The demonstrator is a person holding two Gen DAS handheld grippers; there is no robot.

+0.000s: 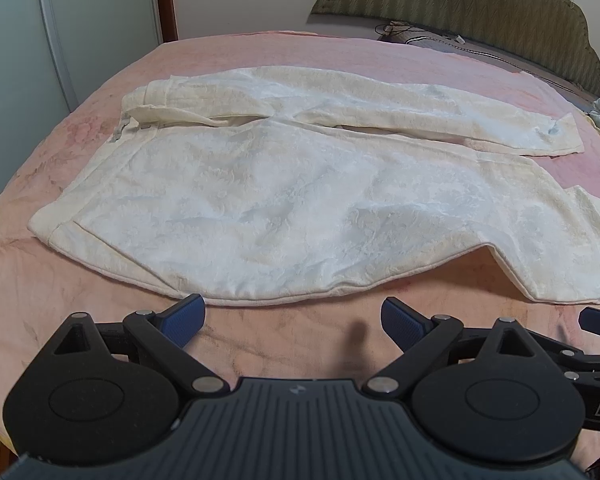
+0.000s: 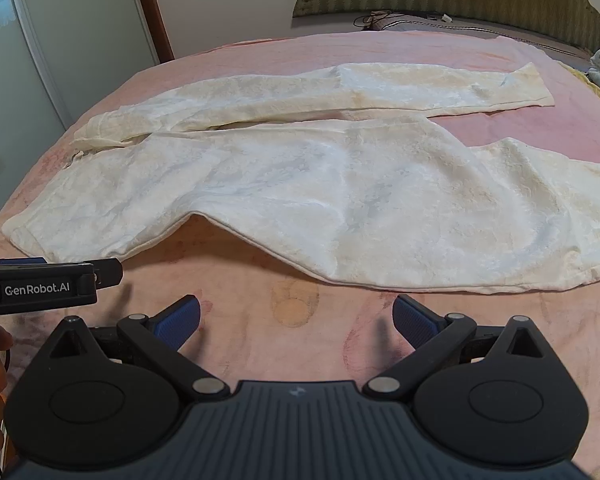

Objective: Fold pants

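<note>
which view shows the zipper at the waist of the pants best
The left wrist view. There the grey zipper shows clearly at the open waist end of the white pants, at the left on the pink blanket. In the right wrist view that waist end is farther off and bunched, so the zipper cannot be made out.

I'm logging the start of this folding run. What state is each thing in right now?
pants: unfolded, spread across the bed, legs apart, near leg wrinkled.
pink bedspread: laid over the bed, under the pants.
left gripper: jaws open, empty, just short of the pants' near edge.
right gripper: jaws open, empty, over bare bedspread.
</note>
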